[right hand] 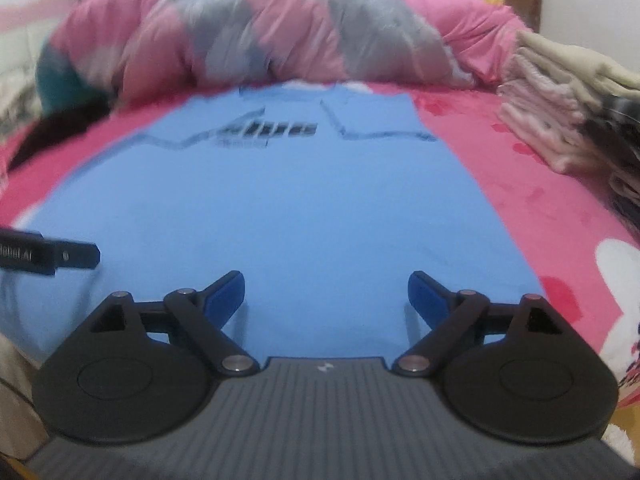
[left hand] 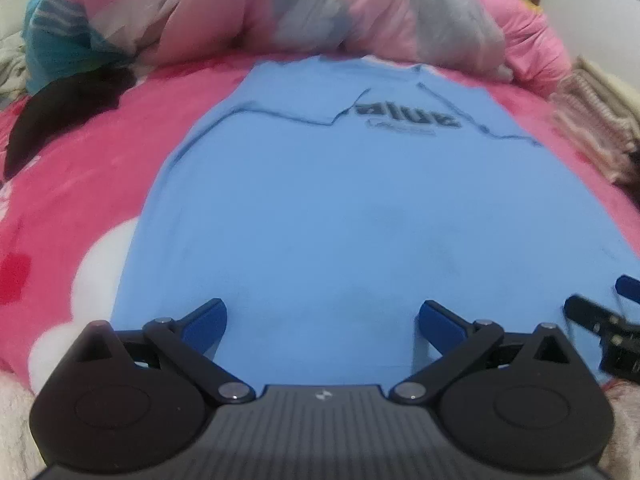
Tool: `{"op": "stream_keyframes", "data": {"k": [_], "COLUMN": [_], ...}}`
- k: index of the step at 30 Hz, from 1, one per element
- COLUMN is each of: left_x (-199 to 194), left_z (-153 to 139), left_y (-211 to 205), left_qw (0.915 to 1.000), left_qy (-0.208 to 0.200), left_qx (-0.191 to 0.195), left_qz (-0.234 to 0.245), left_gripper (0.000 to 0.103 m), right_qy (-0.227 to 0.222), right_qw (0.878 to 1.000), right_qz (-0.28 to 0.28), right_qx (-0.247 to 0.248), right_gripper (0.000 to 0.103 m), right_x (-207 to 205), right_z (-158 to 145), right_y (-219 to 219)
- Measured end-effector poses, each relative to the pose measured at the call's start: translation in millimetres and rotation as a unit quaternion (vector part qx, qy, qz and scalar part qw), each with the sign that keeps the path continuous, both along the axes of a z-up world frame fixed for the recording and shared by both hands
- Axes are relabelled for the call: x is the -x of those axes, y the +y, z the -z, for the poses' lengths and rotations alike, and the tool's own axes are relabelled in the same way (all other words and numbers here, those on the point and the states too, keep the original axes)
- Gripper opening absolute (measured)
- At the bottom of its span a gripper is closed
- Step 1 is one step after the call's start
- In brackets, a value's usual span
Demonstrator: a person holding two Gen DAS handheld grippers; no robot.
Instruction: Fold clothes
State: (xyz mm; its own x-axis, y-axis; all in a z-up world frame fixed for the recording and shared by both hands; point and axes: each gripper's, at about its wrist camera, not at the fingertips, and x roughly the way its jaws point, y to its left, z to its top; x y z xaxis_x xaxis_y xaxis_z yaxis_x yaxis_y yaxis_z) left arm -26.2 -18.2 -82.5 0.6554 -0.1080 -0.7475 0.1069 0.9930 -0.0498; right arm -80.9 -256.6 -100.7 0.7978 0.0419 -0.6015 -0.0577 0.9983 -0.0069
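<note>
While the blue T-shirt [left hand: 340, 208] lies flat ahead, left gripper [left hand: 322, 326] and right gripper [right hand: 326, 300] gape, fingers apart, nothing between.

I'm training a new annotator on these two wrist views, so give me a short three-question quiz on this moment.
1. True or false: the left claw is closed on the blue T-shirt.
2. Where does the stack of folded clothes sit in the right wrist view? A) right of the shirt B) on the shirt C) left of the shirt
3. Fill in: both sleeves are folded ____ over the shirt's body.

Key
1. False: its jaws stand wide apart over the hem, nothing pinched. The right claw is the same.
2. A, on the pink bedspread.
3. Inward.
</note>
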Motion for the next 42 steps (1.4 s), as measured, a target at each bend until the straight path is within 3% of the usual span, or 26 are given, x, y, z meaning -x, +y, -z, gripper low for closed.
{"op": "stream_keyframes", "data": {"k": [6, 15, 21, 34, 42], "left_x": [-0.9, -6.0, -4.8, -2.8, -3.5], "left_z": [1.3, 2.2, 2.8, 4.6, 4.6], "left_y": [1.7, 4.2, 4.4, -0.5, 2.5], "left_qw": [1.0, 0.9998, 0.9999, 0.9999, 0.9999], "left_qy": [0.001, 0.006, 0.003, -0.001, -0.001], "left_qx": [0.006, 0.016, 0.012, 0.005, 0.009], "left_qz": [-0.007, -0.012, -0.01, -0.009, -0.007], "left_gripper": [0.103, 0.103, 0.103, 0.103, 0.103], "right_qy": [0.001, 0.003, 0.002, 0.003, 0.065], "right_qw": [1.0, 1.0, 0.999, 1.0, 0.996], "right_qz": [0.007, 0.015, 0.02, -0.005, -0.046], "right_qx": [0.003, -0.004, -0.041, 0.005, 0.041], "right_gripper": [0.102, 0.102, 0.102, 0.102, 0.102], "right_x": [-0.3, 2.7, 3.0, 30.0, 60.4], "right_z": [9.4, 11.5, 12.4, 16.1, 27.4], "right_y": [1.5, -2.5, -12.5, -5.2, -3.9]}}
